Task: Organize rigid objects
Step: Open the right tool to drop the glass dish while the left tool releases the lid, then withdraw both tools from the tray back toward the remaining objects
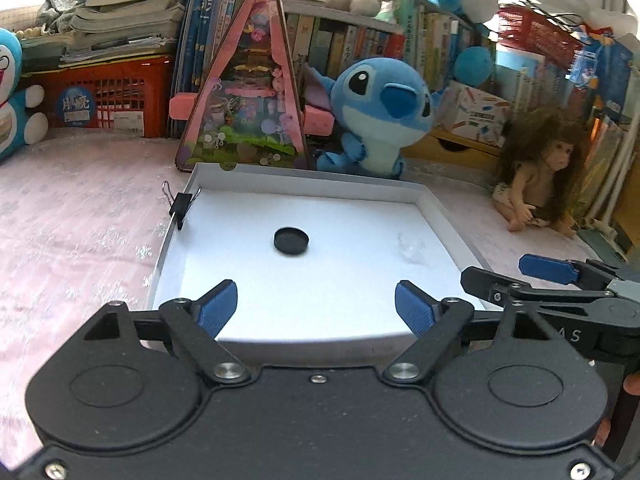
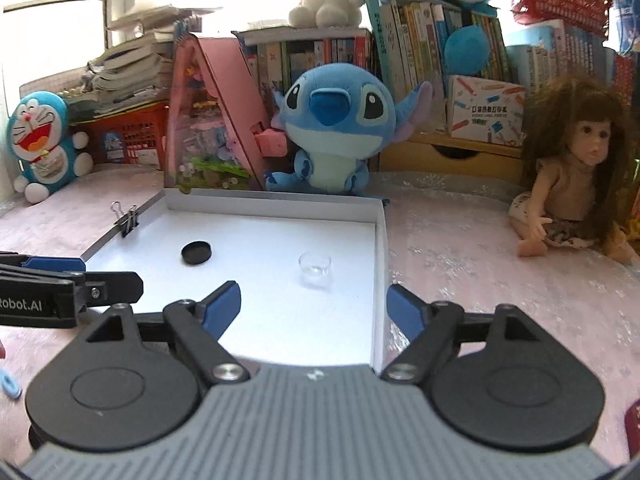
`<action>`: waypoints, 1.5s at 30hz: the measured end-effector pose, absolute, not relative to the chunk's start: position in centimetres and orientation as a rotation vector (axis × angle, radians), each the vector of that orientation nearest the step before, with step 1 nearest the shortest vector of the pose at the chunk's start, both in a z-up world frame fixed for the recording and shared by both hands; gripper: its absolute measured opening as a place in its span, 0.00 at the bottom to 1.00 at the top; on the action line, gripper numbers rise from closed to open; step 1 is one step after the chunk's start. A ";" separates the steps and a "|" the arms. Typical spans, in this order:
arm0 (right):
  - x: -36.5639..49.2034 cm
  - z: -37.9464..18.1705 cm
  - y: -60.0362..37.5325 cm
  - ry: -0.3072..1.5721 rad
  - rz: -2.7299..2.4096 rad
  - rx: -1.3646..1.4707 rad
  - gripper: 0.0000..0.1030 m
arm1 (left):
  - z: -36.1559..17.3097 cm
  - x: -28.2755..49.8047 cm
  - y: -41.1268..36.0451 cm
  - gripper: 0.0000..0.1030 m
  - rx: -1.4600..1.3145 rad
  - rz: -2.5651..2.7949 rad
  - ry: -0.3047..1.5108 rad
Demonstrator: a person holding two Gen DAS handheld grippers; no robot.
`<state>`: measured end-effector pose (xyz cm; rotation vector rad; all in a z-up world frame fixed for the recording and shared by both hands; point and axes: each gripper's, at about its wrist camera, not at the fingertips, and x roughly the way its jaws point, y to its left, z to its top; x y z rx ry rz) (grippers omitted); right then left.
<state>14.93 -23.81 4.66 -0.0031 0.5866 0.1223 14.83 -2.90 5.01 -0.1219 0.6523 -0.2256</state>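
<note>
A white shallow box lid [image 1: 304, 188] [image 2: 280, 204] lies on the pink tablecloth. Inside it sit a black round cap [image 1: 291, 241] [image 2: 196, 253] and a small clear cup [image 2: 315, 269], faint in the left wrist view [image 1: 412, 246]. A black binder clip [image 1: 181, 205] [image 2: 127, 218] is clamped on the lid's left wall. My left gripper [image 1: 316, 306] is open and empty over the lid's near edge. My right gripper [image 2: 314, 310] is open and empty, just short of the clear cup, and also shows in the left wrist view [image 1: 516, 276].
A Stitch plush [image 2: 332, 128], a pink triangular toy house [image 2: 212, 120] and a red basket [image 1: 108, 96] stand behind the lid. A doll [image 2: 576, 172] sits at the right, a Doraemon plush [image 2: 42, 144] at the left. Bookshelves fill the back.
</note>
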 end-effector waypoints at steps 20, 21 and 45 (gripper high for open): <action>3.4 2.4 -24.4 0.481 0.160 -0.054 0.89 | 2.9 3.9 -0.7 0.88 -0.037 -0.269 0.583; 3.0 2.2 -24.4 0.479 0.155 -0.061 0.89 | 2.8 3.5 -0.7 0.88 -0.026 -0.269 0.576; -2.2 0.5 -26.0 0.478 0.086 -0.140 0.74 | 0.8 -1.2 3.7 0.78 0.074 -0.182 0.526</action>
